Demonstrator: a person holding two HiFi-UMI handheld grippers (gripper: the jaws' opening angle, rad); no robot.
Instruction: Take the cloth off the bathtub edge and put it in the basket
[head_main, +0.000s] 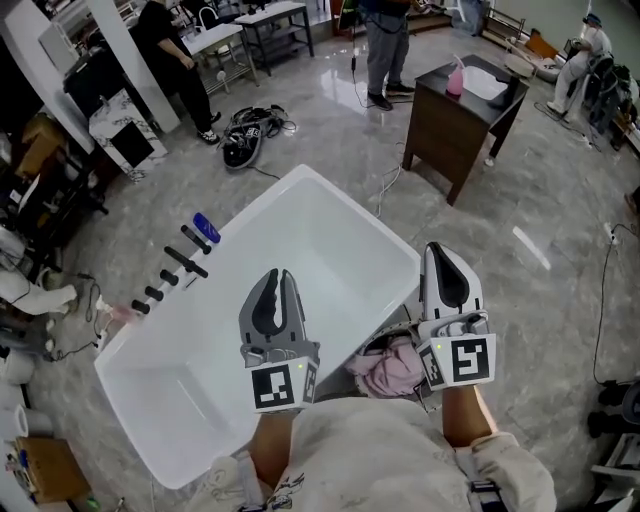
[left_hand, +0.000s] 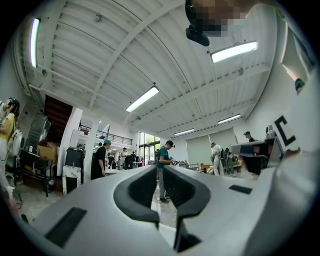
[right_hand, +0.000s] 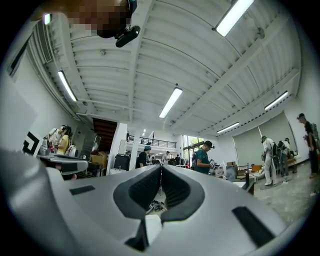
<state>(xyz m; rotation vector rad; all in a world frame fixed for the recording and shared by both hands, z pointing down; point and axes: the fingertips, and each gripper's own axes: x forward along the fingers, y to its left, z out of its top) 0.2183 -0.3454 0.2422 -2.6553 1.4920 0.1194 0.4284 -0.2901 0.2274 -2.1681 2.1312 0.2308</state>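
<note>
Forearms reach forward, left tongs a slit apart, right tongs closed, both empty.

No legible text, brand, number or sign was found in any view. The left cube marker on the left gripper and the right cube marker on the right gripper bore only black-and-white square patterns, not characters.
</note>
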